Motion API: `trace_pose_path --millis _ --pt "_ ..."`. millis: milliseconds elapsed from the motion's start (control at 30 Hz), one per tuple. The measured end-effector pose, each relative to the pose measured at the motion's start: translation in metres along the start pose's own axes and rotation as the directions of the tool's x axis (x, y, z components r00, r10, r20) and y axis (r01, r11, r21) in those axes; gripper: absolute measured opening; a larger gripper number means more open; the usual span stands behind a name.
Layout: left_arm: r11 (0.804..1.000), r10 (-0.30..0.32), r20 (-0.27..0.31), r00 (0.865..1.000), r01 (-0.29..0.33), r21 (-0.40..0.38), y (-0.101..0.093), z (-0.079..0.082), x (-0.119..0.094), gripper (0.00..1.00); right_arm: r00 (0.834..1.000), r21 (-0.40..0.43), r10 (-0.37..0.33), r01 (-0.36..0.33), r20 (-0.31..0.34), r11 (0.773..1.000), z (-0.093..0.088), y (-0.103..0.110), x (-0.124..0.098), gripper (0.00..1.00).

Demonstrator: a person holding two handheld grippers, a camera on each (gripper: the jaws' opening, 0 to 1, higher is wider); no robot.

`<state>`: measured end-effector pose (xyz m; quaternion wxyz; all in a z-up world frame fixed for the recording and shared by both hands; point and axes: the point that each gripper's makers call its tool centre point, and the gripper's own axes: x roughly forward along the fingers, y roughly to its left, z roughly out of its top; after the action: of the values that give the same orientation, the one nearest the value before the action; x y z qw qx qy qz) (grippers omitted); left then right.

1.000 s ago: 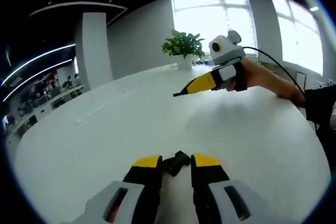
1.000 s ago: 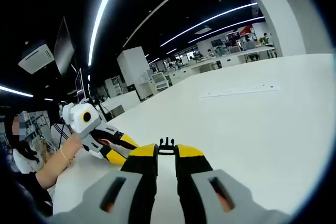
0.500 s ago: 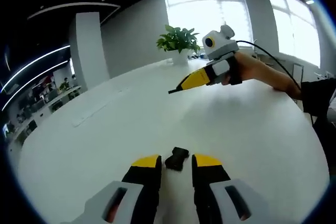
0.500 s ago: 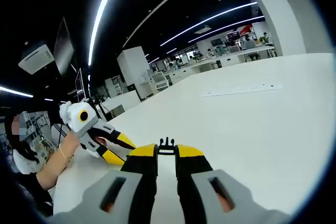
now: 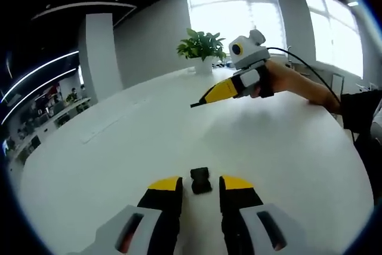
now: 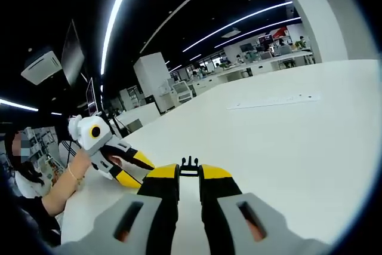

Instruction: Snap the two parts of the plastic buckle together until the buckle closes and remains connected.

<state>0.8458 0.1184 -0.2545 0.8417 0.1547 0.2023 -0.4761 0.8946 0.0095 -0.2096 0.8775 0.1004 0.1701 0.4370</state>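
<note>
A black buckle part [image 5: 200,180] lies flat on the white table [image 5: 107,159], just ahead of the yellow tips of my left gripper [image 5: 200,186], which stands open around nothing. My right gripper [image 6: 188,173] is shut on the other buckle part [image 6: 189,164], whose black prongs stick out past its tips. In the left gripper view the right gripper [image 5: 197,103] hovers over the far side of the table, held by a hand [image 5: 286,79]. The left gripper [image 6: 134,168] shows low on the left in the right gripper view, held by a hand.
A potted plant [image 5: 203,49] stands at the table's far edge before bright windows. A thin white strip [image 6: 271,101] lies flat on the tabletop. A person's arm [image 6: 62,189] reaches in from the left. Office desks fill the background.
The buckle part that sat tilted between the left jaws now lies flat on the table just ahead of their tips. The right gripper has barely moved.
</note>
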Motion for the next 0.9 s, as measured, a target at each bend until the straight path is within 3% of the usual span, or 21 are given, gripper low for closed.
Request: trace_pose_path --millis 433,900 --pt "0.999 -0.015 0.014 1.0 0.016 -0.044 -0.0001 -0.0001 0.0037 0.19 1.0 0.011 0.007 -0.006 -0.003 1.0 -0.0014 0.001 0.0016 0.13" --pt "0.999 -0.029 0.021 0.999 0.03 -0.02 -0.0049 0.0024 0.0065 0.13 1.0 0.01 0.01 -0.01 -0.01 1.0 -0.0011 0.0004 0.0031 0.13"
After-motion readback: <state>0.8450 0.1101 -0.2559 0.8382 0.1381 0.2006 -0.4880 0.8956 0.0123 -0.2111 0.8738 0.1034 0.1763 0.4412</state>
